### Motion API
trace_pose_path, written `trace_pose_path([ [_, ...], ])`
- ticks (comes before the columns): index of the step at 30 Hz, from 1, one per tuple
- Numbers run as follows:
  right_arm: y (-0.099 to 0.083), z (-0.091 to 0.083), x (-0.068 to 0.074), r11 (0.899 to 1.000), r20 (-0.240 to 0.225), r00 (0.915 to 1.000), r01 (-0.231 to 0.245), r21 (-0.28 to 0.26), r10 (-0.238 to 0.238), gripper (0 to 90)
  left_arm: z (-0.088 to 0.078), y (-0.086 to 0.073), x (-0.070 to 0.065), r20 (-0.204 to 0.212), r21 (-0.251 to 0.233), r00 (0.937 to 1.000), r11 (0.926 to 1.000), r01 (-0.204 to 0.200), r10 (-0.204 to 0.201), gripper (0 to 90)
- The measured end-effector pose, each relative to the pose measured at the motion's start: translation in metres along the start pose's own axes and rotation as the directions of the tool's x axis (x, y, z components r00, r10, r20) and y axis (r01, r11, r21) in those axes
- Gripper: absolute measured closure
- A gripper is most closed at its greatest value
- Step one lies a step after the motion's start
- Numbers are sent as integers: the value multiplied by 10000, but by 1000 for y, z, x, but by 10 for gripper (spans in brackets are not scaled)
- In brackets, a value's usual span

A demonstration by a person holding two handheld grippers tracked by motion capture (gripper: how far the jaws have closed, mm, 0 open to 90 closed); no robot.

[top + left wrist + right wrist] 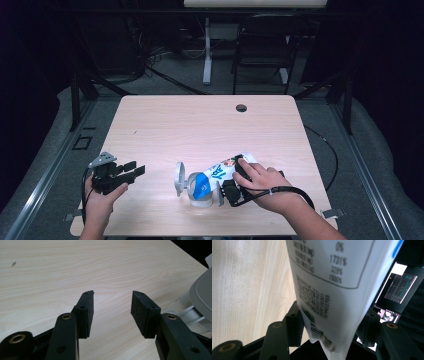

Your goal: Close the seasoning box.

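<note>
My right gripper (227,192) is clamped on a white soft pouch w/ blue band & red-green print (220,172), lying tilted near the front edge of the light wooden table (200,125), a bit right of centre. In the right gripper view both black pads (295,323) press the pouch (332,290) at its crimped end; the side facing me is white w/ a printed table of percent figures, a QR-type code & a barcode by the seam. Pouch skin bulges between the pads, so it's held, not just framed.

Pouch's other end points toward the table's left edge & sits at a white plastic container w/ a flipped-open round grey lid (192,190); can't tell if they touch. Blue band wraps the pouch's left end.

My left gripper (131,175) hovers near the front-left corner, jaws spread wide w/ nothing between, well apart from the pouch. In the left gripper view bare wood lies between the pads (87,312); the container's grey lid (202,295) is at far right.
</note>
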State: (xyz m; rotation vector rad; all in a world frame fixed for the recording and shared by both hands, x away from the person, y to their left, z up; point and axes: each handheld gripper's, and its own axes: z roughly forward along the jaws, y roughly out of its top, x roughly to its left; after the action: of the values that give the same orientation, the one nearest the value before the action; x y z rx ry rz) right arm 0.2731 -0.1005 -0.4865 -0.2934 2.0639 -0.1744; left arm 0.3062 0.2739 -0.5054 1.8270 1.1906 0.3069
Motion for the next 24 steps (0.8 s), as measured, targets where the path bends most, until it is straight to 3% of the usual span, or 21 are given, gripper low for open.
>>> trace_pose_path([
  [15,1,-1,-1,9999,22,9999,132,104,-132,475,1,0,0,-39,-40,10000,10000,48,-48,532],
  [21,1,-1,-2,9999,25,9999,135,105,-135,475,1,0,0,-151,13,9999,10000,6,-6,502],
  [24,1,-1,-2,9998,44,9998,178,87,-178,475,1,0,0,-396,10,9992,10000,-28,28,474],
])
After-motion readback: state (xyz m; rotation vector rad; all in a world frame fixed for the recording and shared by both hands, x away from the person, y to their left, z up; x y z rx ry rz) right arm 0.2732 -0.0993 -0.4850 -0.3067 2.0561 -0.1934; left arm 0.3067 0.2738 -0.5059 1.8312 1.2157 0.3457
